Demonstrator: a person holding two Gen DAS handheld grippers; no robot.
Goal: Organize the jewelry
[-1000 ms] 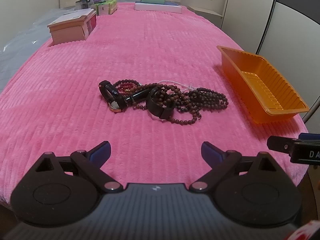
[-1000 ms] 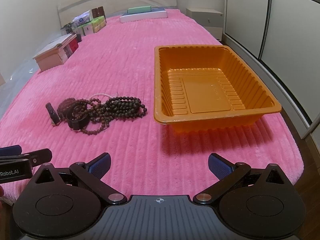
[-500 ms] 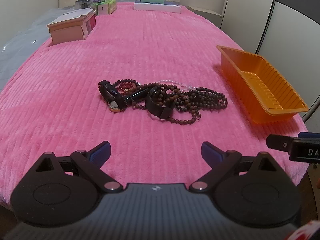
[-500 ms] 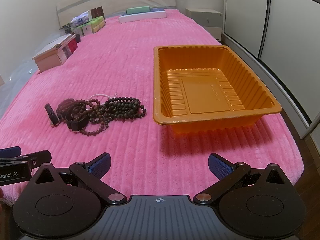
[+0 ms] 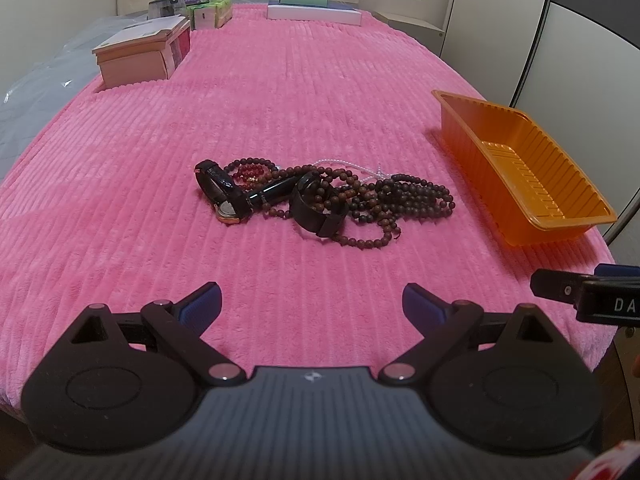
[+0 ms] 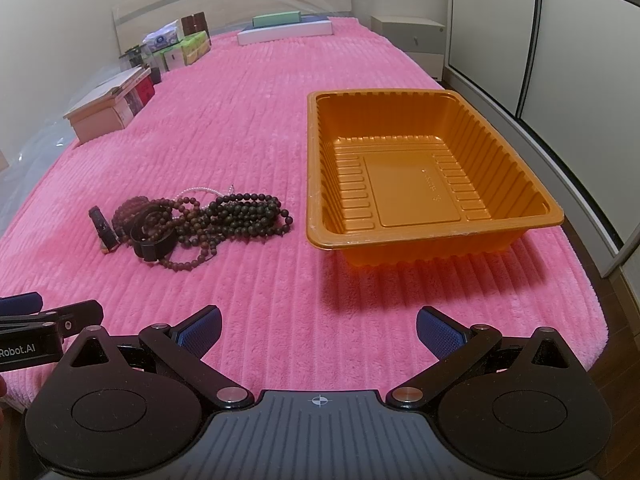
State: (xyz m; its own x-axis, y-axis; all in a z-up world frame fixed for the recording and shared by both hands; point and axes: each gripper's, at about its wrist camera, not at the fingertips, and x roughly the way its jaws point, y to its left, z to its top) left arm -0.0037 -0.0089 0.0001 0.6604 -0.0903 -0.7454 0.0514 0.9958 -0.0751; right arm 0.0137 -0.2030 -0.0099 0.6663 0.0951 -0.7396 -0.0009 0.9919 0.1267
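Observation:
A tangled pile of jewelry [image 5: 324, 200] lies on the pink bedspread: dark wooden bead strands [image 5: 404, 200], a red bead bracelet [image 5: 250, 172], a wristwatch [image 5: 224, 196], a black band [image 5: 316, 210] and a thin pale chain. The same jewelry pile [image 6: 192, 224] shows in the right wrist view, left of an empty orange plastic tray [image 6: 516, 236]. The tray [image 5: 480, 152] sits right of the pile in the left wrist view. My left gripper [image 5: 312, 304] hovers open before the pile, holding nothing. My right gripper [image 6: 318, 326] is open and holds nothing, short of the tray.
A pinkish box [image 5: 140, 56] stands at the far left of the bed. Small boxes and packets [image 5: 200, 6] and flat boxes [image 5: 314, 10] line the headboard end. Wardrobe doors [image 6: 560, 60] and a nightstand [image 6: 412, 40] stand to the right. The bed's near edge lies under both grippers.
Both grippers have crept slightly forward over the bedspread; the jewelry and tray have not moved, and the jaws stay open.

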